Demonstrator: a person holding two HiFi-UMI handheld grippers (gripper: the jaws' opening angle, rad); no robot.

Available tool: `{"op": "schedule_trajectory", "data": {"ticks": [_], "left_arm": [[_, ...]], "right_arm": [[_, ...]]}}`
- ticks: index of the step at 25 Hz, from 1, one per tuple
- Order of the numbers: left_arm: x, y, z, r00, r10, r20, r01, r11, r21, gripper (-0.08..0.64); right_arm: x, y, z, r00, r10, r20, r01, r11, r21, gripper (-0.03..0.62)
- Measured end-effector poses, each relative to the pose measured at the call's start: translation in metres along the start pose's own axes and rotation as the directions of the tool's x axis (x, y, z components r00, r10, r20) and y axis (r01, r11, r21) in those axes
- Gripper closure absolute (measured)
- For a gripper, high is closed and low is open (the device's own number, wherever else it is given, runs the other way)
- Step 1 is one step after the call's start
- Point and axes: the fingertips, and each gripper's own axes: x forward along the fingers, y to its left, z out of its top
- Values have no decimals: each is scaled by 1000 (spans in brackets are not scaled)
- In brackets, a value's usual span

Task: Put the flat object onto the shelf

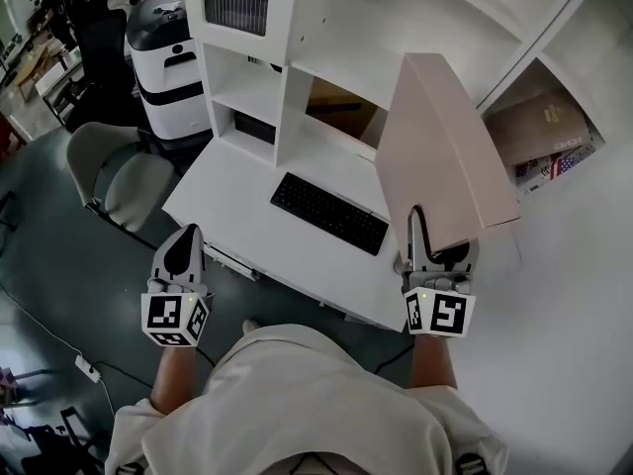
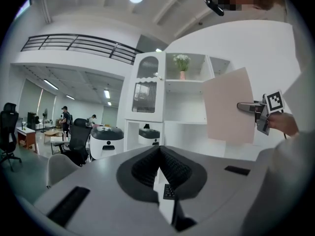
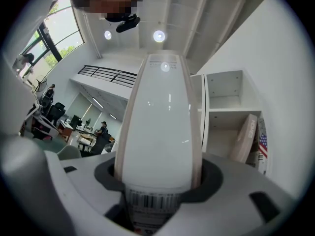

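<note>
Materials and finishes before you

Your box (image 1: 445,156): matt pink card faces, glossy white edge, paper barcode label. Shelf (image 1: 326,28): smooth white, satin. Keyboard (image 1: 329,213): matt black plastic. Left gripper (image 2: 159,149): matt grey plastic shell, ribbed black pads (image 2: 177,168).

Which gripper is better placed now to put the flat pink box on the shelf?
Right: the right gripper clamps the flat pink box, held up toward the shelf. The left gripper is shut and empty.

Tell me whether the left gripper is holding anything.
No: the left gripper has nothing between its jaws, which meet at the tips.
</note>
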Motion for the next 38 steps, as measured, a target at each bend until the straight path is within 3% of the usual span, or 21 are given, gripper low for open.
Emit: {"op": "schedule_trajectory", "data": {"ticks": [10,17,22,28,38], "left_arm": [[15,30,-1,1000,-9,7,9,1000,-22,568],[26,38,3,1000,15,12,-15,999,-33,568],[41,40,6,1000,9,26,-8,999,-41,568],[56,38,4,1000,-8,30,10,999,-53,568],[87,32,10,998,-53,39,55,997,-53,568]], "right_arm": [[34,7,27,1000,-20,14,21,991,-130,319],[57,9,48,1000,11,17,-6,954,-299,319],[75,15,60,1000,16,12,-9,891,-454,319],[97,17,52,998,-20,-51,-13,823,-569,319],[130,29,36,993,-53,-107,-50,630,-775,320]]}}
